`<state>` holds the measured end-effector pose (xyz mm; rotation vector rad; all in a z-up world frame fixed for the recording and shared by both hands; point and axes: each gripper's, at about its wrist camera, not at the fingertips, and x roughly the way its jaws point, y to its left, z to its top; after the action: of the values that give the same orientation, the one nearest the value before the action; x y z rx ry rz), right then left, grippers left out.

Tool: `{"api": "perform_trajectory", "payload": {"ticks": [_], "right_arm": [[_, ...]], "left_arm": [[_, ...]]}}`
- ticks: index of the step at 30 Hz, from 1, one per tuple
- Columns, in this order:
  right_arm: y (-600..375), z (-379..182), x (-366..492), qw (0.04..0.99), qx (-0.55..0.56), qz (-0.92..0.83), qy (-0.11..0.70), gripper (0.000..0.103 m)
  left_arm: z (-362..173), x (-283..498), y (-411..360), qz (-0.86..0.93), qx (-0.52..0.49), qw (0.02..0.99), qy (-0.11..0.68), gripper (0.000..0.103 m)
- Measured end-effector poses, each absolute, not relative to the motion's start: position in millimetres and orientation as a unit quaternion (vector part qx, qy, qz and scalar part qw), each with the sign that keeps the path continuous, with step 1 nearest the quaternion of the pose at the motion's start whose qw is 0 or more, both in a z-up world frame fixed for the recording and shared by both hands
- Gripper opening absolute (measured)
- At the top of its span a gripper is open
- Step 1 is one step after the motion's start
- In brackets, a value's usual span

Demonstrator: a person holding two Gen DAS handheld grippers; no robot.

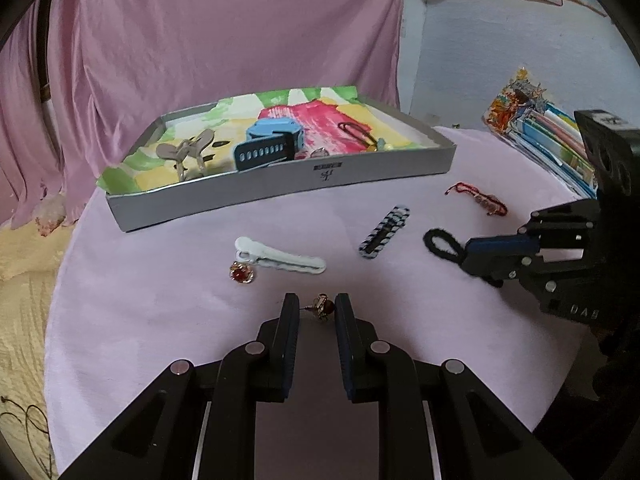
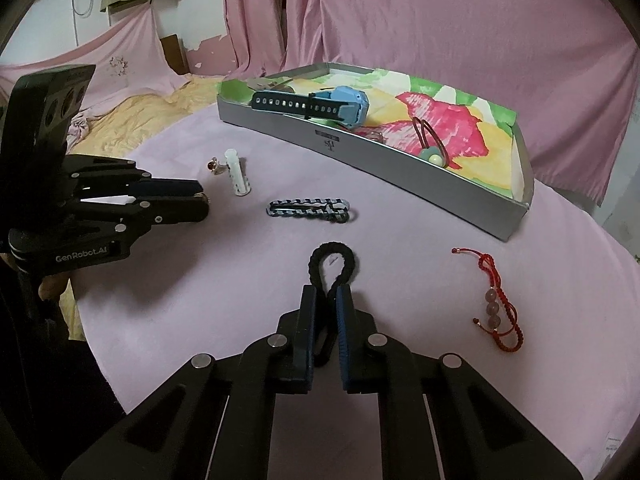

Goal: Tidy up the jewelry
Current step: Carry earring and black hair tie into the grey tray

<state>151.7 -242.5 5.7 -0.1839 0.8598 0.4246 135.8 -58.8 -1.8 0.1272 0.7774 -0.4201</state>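
My left gripper (image 1: 317,310) is shut on a small gold earring with a red stone (image 1: 322,307), pinched between its fingertips just above the pink cloth. In the right wrist view the left gripper (image 2: 203,201) hovers at the left. My right gripper (image 2: 327,300) is shut on a black hair tie (image 2: 333,255), whose loop sticks out past the fingertips. That same black hair tie (image 1: 440,241) shows in the left wrist view. A grey tray (image 1: 280,186) with a floral lining holds a blue watch (image 1: 272,140), a beige clip (image 1: 188,152) and a brown hair tie (image 2: 430,146).
Loose on the pink cloth lie a white hair clip (image 1: 280,258), a second red-stone earring (image 1: 241,273), a black-and-white striped clip (image 1: 384,232) and a red string bracelet (image 2: 500,304). A stack of books (image 1: 552,140) stands at the right; pink curtains hang behind.
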Motion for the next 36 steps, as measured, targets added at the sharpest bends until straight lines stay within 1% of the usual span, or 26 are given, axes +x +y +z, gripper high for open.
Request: {"api": "perform_trajectory", "payload": {"ticks": [6, 14, 17, 20, 29, 36], "right_arm": [[-251.1, 8.1, 152.3, 0.895, -0.065, 0.194, 0.397, 0.009], [-259.6, 24.2, 153.1, 0.910, -0.050, 0.186, 0.366, 0.008], [-264.9, 28.8, 156.1, 0.915, -0.040, 0.187, 0.355, 0.008], [-269.4, 35.1, 160.4, 0.921, -0.030, 0.188, 0.340, 0.008], [-292.6, 67.3, 201.4, 0.948, 0.020, 0.160, 0.273, 0.008], [-304.9, 59.5, 246.9, 0.946, 0.076, 0.144, 0.281, 0.008]], "left_arm": [[4.7, 132.9, -64.7, -0.187, 0.049, 0.921, 0.337, 0.017], [12.7, 145.7, -67.4, -0.207, -0.010, 0.924, 0.322, 0.017], [11.9, 154.1, -68.5, -0.215, -0.034, 0.918, 0.332, 0.017], [16.6, 156.9, -72.1, -0.209, -0.034, 0.922, 0.324, 0.017], [41.9, 190.2, -85.9, -0.190, -0.030, 0.937, 0.292, 0.017], [46.8, 232.9, -99.5, -0.193, -0.035, 0.931, 0.309, 0.017]]}}
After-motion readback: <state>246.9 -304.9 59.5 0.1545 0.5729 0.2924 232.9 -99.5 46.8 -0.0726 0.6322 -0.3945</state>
